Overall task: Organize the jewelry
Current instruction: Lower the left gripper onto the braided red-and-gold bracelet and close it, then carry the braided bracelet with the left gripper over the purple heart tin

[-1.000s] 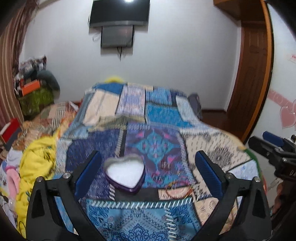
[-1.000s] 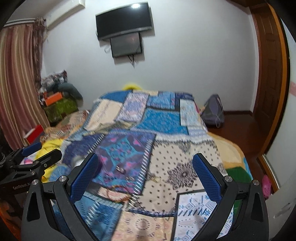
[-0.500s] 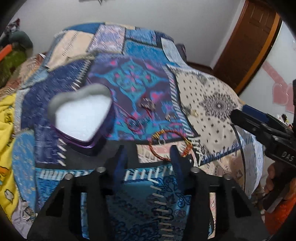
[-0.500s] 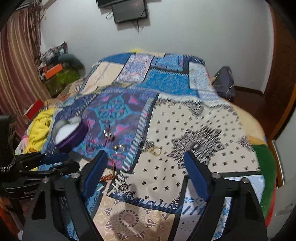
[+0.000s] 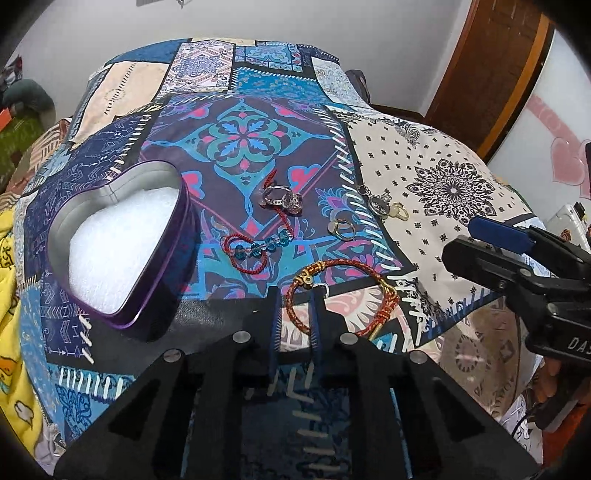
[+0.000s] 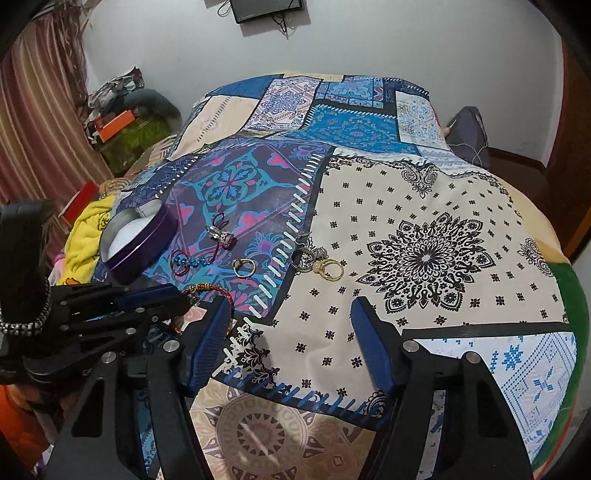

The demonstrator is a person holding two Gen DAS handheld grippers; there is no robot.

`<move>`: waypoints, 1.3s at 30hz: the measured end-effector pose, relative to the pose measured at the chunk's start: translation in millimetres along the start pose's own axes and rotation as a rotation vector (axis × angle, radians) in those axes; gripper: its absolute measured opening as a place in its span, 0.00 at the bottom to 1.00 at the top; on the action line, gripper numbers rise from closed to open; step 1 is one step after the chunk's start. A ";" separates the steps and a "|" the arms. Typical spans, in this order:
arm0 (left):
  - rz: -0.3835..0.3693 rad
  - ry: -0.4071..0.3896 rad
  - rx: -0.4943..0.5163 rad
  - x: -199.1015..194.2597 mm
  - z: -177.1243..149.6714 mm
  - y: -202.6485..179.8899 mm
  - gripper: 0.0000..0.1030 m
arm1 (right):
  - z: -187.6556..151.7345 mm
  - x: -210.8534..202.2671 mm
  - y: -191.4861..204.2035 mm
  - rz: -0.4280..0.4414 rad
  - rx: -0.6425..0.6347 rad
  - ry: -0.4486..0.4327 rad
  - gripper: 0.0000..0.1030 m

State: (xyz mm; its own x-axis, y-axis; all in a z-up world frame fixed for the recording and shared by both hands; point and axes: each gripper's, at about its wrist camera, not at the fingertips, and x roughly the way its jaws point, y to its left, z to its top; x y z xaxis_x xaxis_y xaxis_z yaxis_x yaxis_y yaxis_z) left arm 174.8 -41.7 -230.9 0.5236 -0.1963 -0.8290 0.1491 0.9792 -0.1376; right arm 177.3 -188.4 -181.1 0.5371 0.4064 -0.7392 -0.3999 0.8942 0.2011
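A purple heart-shaped tin (image 5: 122, 236) with white padding sits open on the patchwork bedspread (image 5: 450, 192), also in the right wrist view (image 6: 136, 240). Right of it lie a red cord bracelet with blue beads (image 5: 255, 251), a silver ring (image 5: 282, 197), a gold ring (image 5: 341, 229) and more rings (image 6: 319, 260). My left gripper (image 5: 294, 295) has its jaws nearly closed around the left edge of a red and gold braided bangle (image 5: 340, 291). My right gripper (image 6: 291, 321) is open and empty above the cream patch.
Yellow cloth (image 6: 86, 229) and clutter lie at the bed's left side. A wall-mounted TV (image 6: 266, 9) hangs on the far wall. A dark bag (image 6: 469, 133) sits on the floor at the right, by a wooden door (image 5: 491, 70).
Both grippers have dropped closer to the bedspread. My left gripper has narrowed from wide open to nearly closed around the bangle's edge. My right gripper has narrowed a little and stays open.
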 end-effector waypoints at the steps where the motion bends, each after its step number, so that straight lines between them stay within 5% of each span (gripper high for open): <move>1: 0.010 -0.004 0.005 0.1 -0.9 0.1 0.05 | 0.4 0.5 -0.1 0.000 0.001 0.000 0.62; 9: 0.019 -0.018 0.016 -5.2 0.2 0.2 0.01 | 2.6 3.5 4.7 0.009 -0.019 0.012 0.62; 17: 0.060 -0.145 0.014 -51.5 3.9 9.5 0.01 | 4.8 17.9 20.5 0.044 -0.063 0.049 0.61; 25: 0.087 -0.181 -0.032 -62.8 2.7 33.1 0.01 | 7.2 52.5 48.2 0.106 -0.138 0.129 0.38; 39: 0.072 -0.190 -0.066 -66.4 -5.0 42.8 0.01 | 4.9 63.7 64.2 0.102 -0.213 0.134 0.08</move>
State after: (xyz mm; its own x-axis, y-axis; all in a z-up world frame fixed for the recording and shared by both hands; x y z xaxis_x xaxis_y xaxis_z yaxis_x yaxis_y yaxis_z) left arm 142.2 13.5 -184.4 0.6803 -0.1256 -0.7221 0.0534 0.9911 -0.1220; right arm 189.5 -104.2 -212.2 0.3883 0.4510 -0.8036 -0.6015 0.7847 0.1498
